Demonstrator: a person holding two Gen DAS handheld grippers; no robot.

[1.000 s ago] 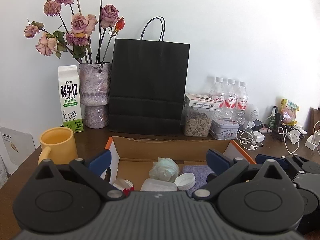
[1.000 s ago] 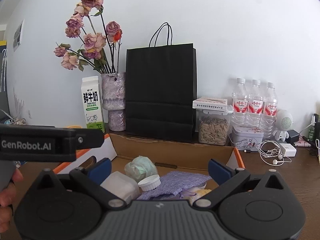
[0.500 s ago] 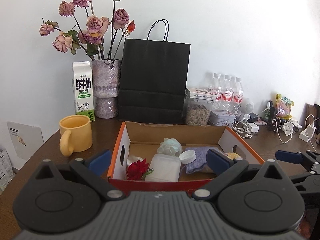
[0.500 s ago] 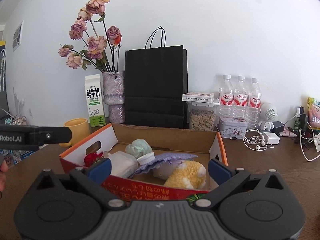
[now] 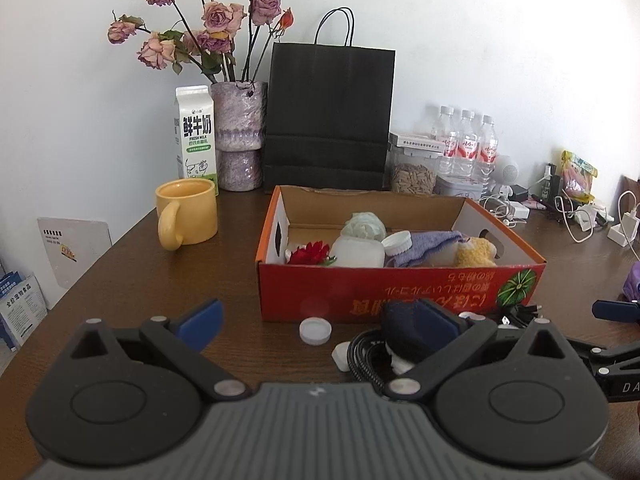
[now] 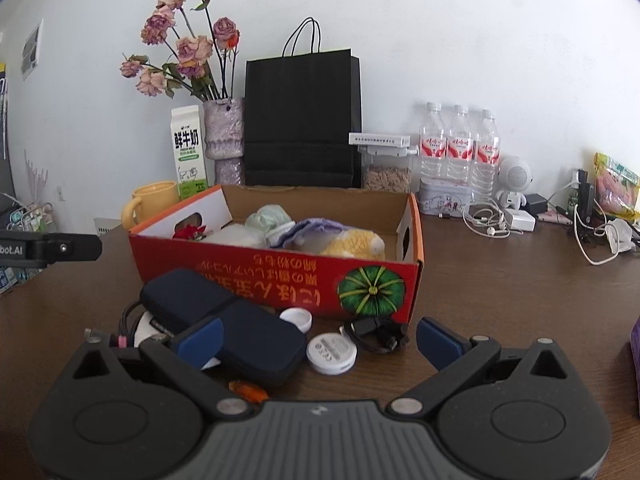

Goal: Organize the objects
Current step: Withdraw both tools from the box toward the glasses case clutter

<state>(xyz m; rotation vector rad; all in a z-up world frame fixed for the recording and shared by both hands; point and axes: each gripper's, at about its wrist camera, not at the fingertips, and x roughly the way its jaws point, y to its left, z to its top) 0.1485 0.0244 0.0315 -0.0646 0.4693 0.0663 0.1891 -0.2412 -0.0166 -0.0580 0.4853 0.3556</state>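
Both grippers hover low over the brown tabletop [image 5: 224, 280], jaws spread wide, nothing between them. Left gripper [image 5: 318, 326] sits at bottom of its frame; right gripper [image 6: 319, 334] likewise in the right wrist view. Red cardboard box [image 5: 400, 288] is mid-frame, open top, w/ a red flower [image 5: 311, 253], clear plastic container [image 5: 357, 251], purple cloth [image 5: 424, 240] and yellow plush toy [image 5: 476, 251] inside. In front of the box, lower centre of right wrist view: dark blue pouch [image 6: 224, 316] lying on black cables, white round disc [image 6: 331, 353] just beside it, white bottle cap [image 6: 297, 319] touching box front, black cable bundle [image 6: 378, 334] right of the disc. Upper left: yellow mug [image 5: 188, 212], milk carton [image 5: 196, 132], vase w/ dried roses [image 5: 239, 136]; black paper bag [image 5: 330, 116] behind the box. Water bottles [image 6: 460, 144] mid-right by the wall.
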